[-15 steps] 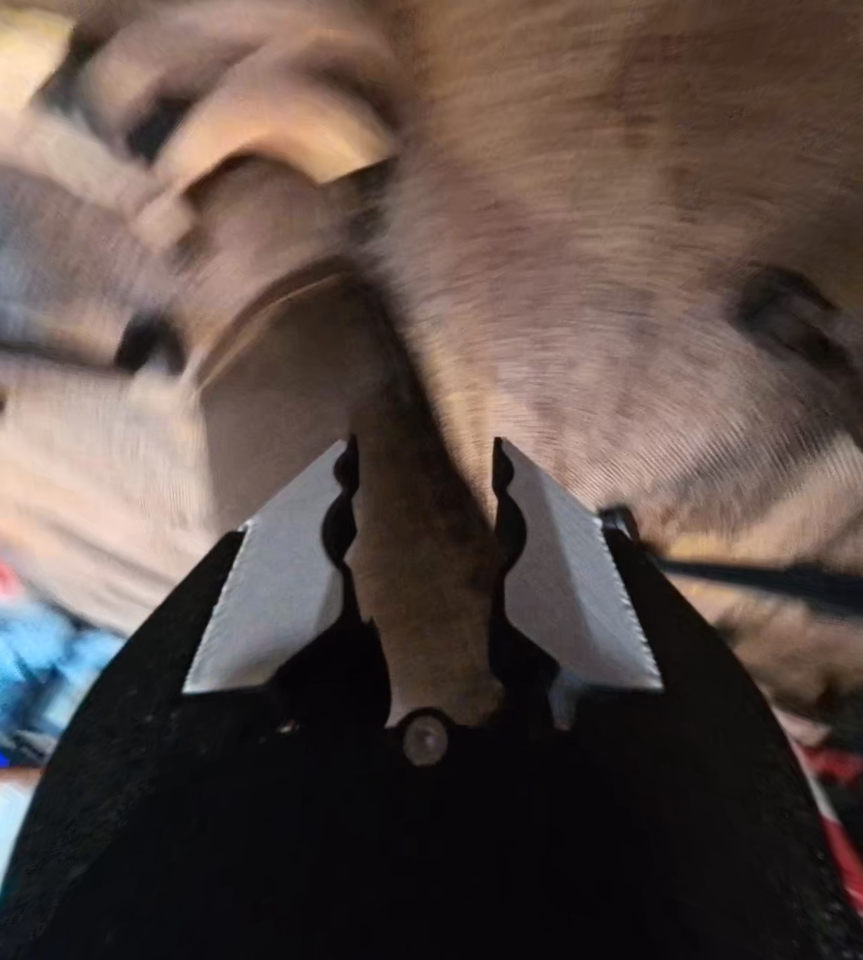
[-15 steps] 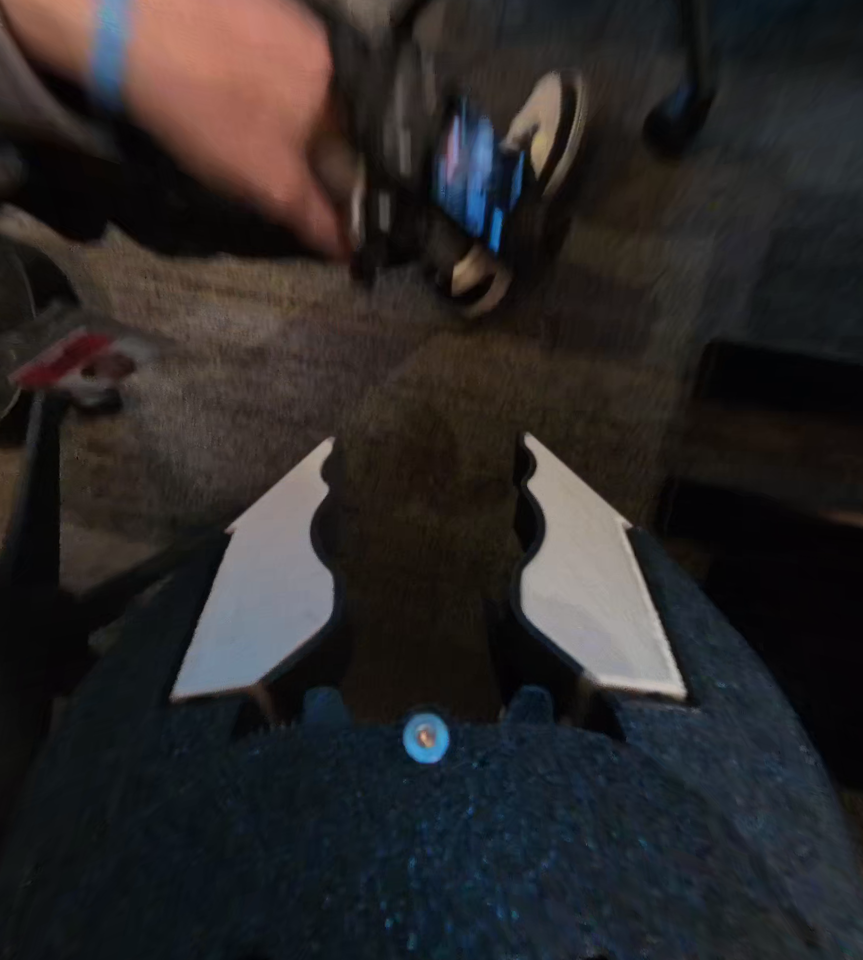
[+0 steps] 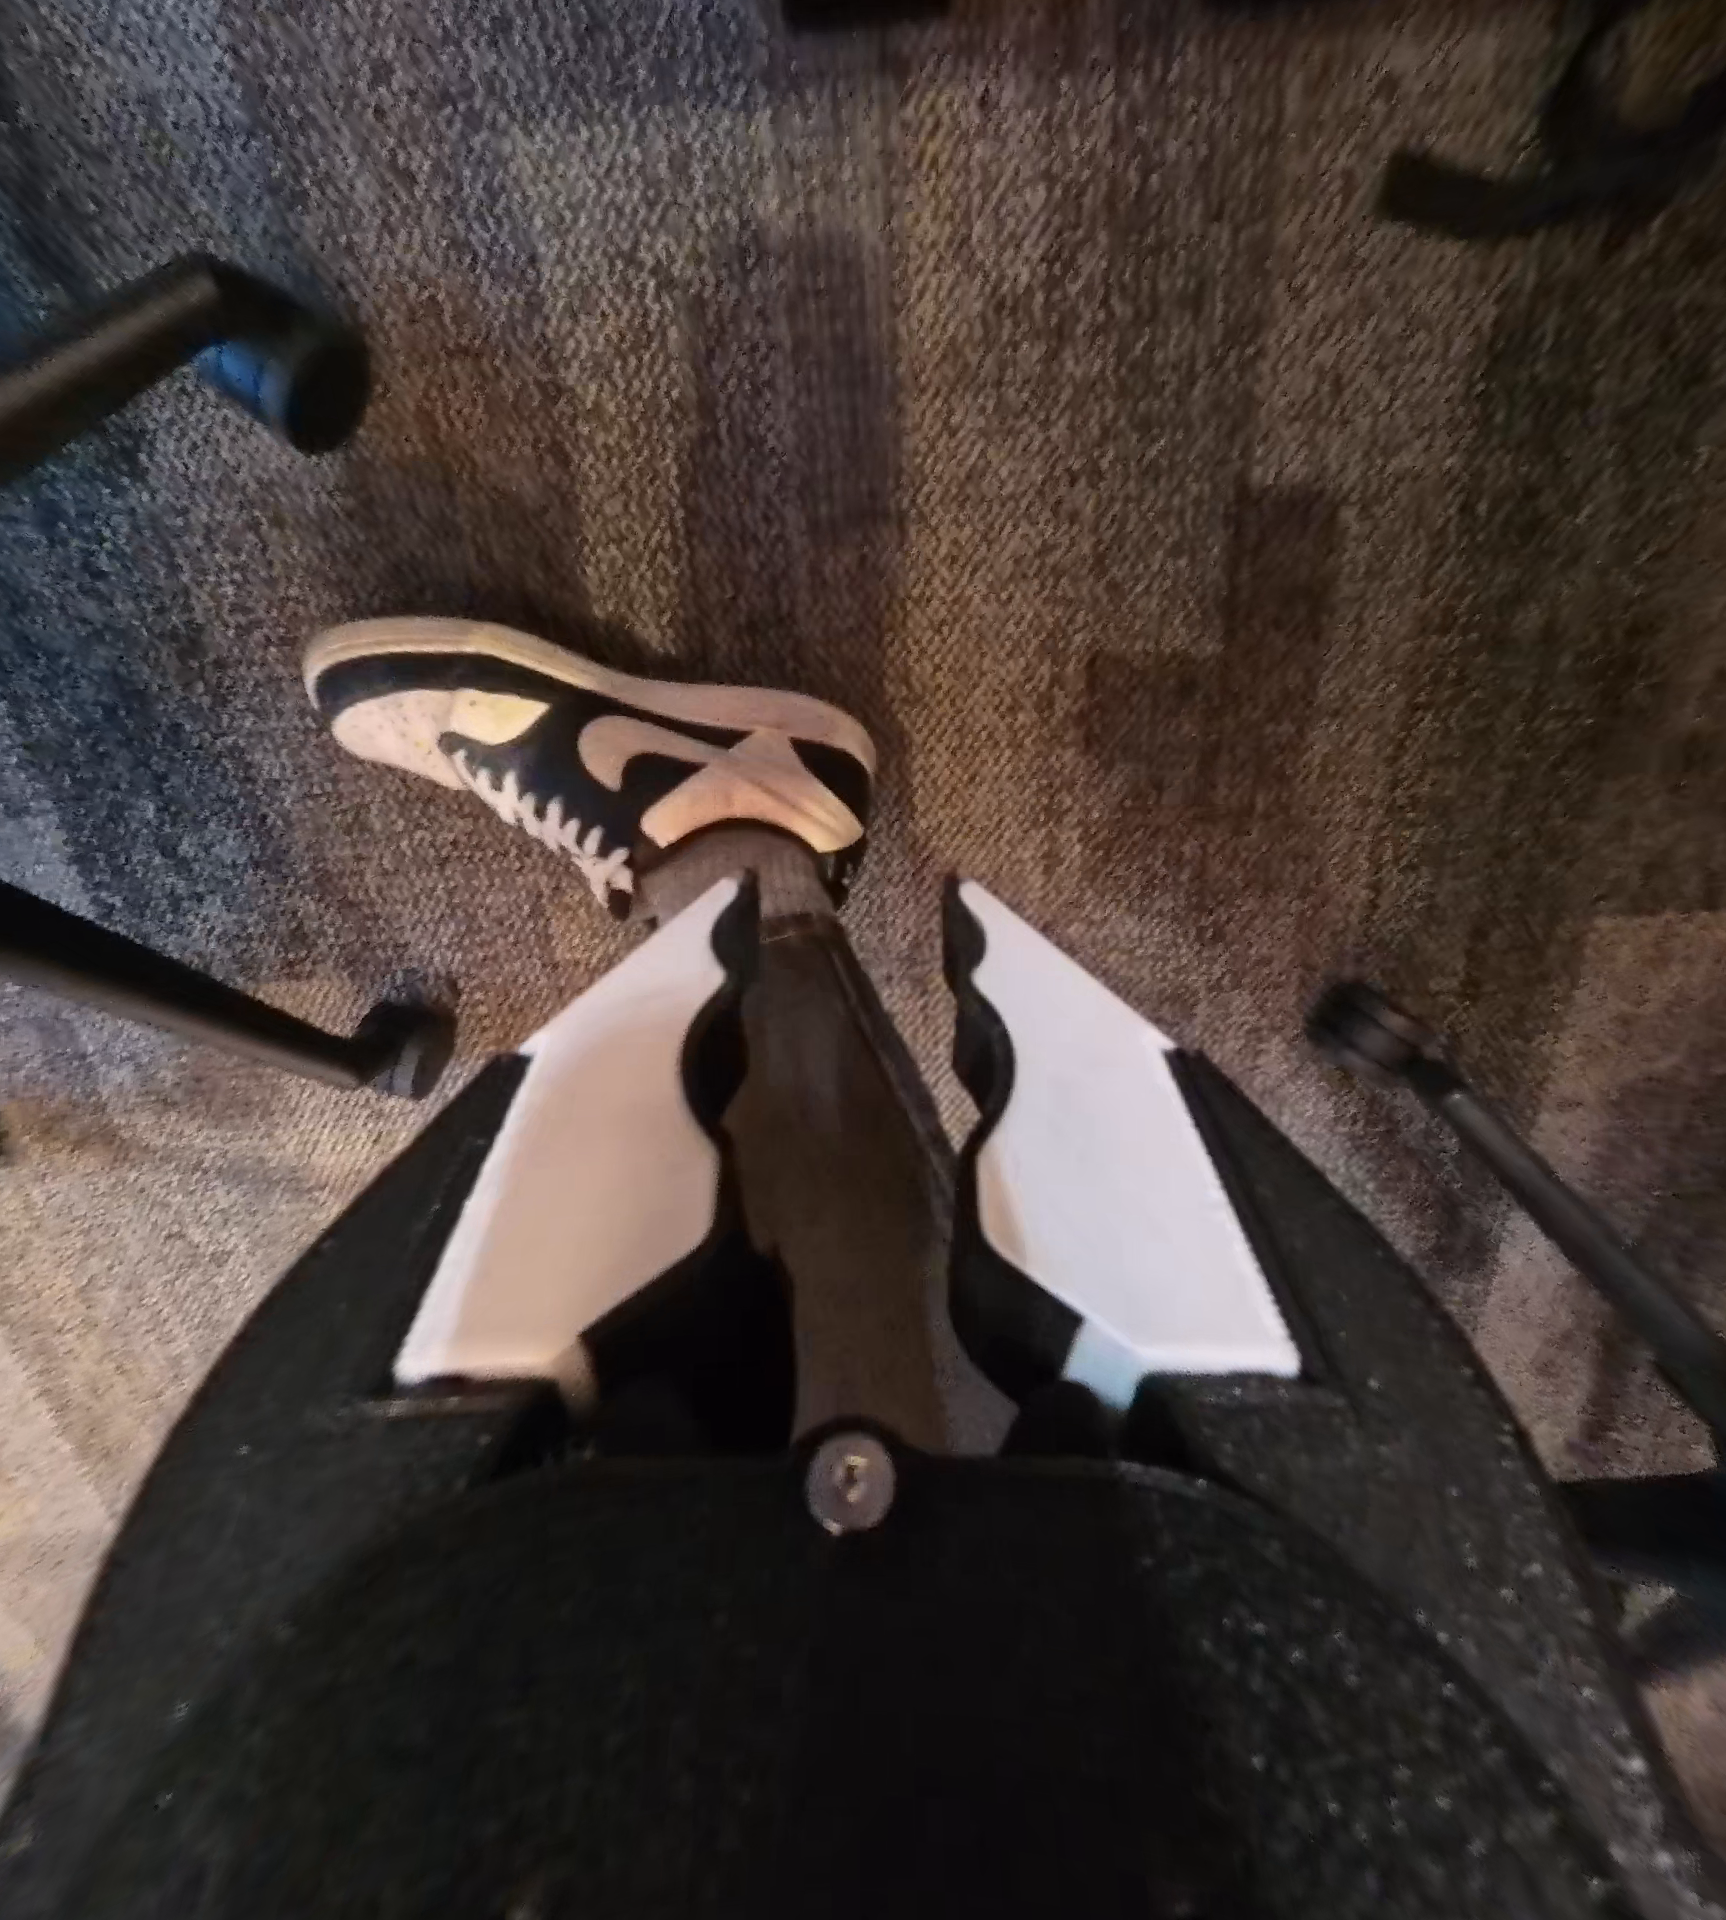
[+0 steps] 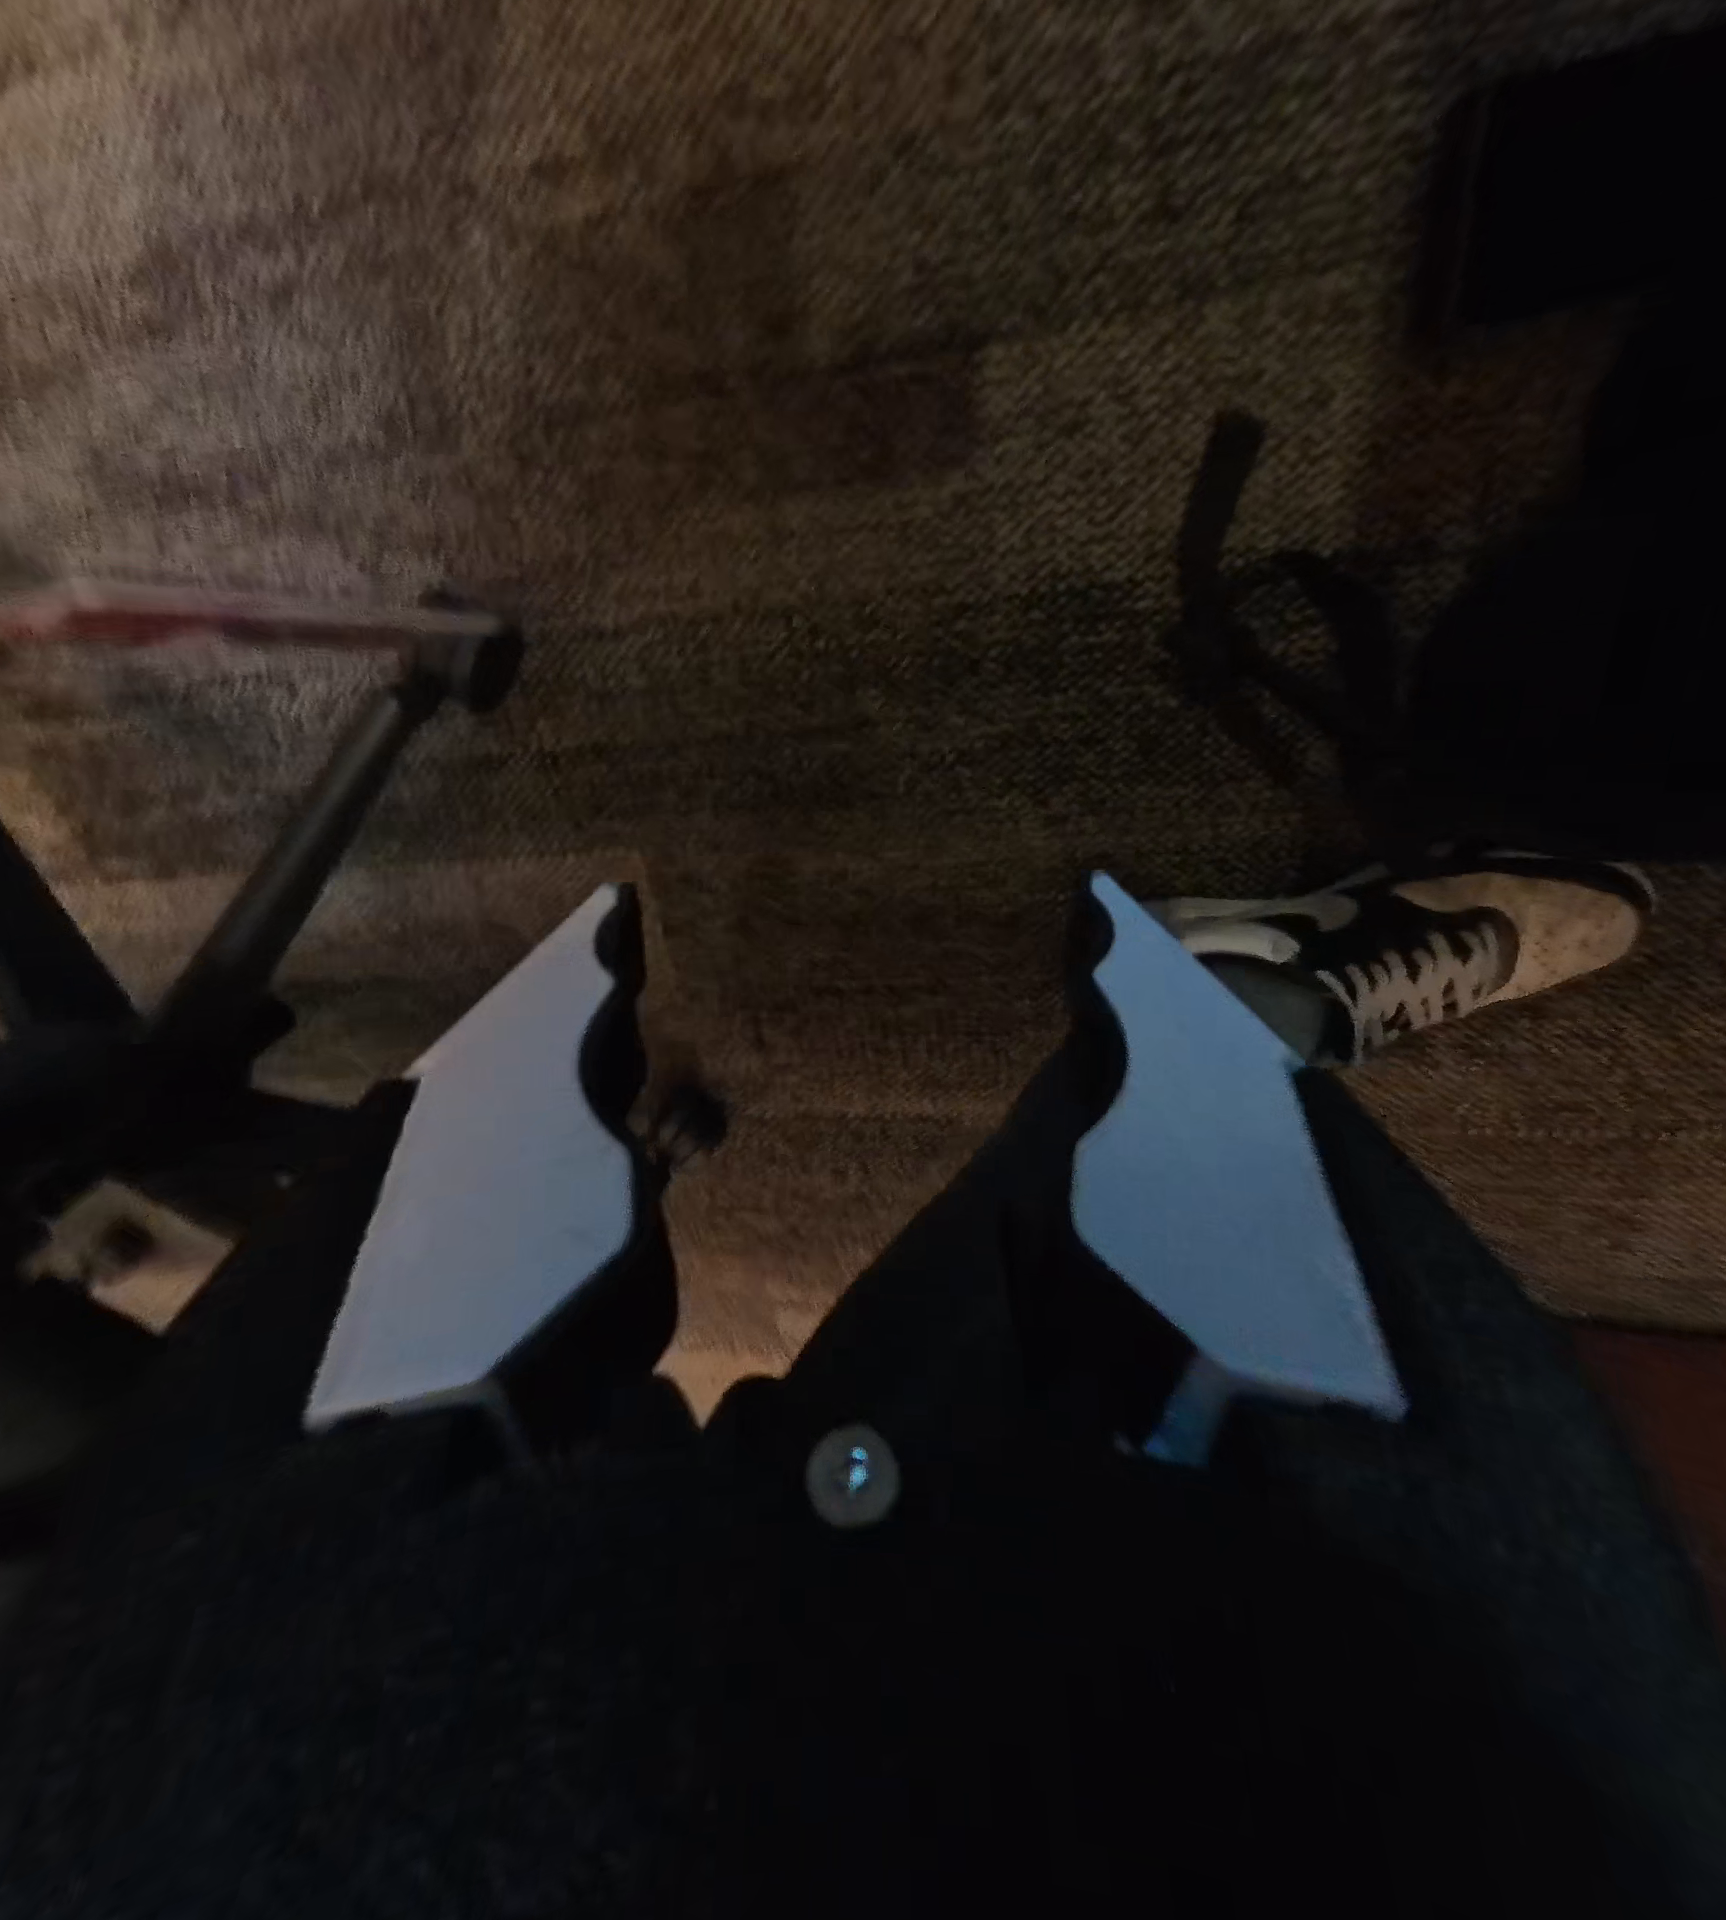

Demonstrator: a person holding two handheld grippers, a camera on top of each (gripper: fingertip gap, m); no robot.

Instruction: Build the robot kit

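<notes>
Both grippers point down at a brown and grey carpet (image 3: 1098,468). My left gripper (image 3: 848,894) is open and empty, high above the floor. A person's leg in dark trousers (image 3: 828,1122) runs between its white fingers, without being gripped, down to a black and white sneaker (image 3: 578,748). My right gripper (image 4: 864,894) is open wider and empty, above bare carpet (image 4: 734,468). The other black and white sneaker (image 4: 1441,956) shows just right of its right finger.
Black chair or stand legs with castors lie around: at upper left (image 3: 215,332), left (image 3: 391,1049) and right (image 3: 1378,1039) in the left wrist view. A black stand leg (image 4: 319,821) crosses the left of the right wrist view. Dark furniture (image 4: 1669,416) fills its upper right.
Both views were blurred by fast motion; they now point steadily down at the floor. The hand and device seen before in the right wrist view are gone. The right gripper's jaws stand wider apart.
</notes>
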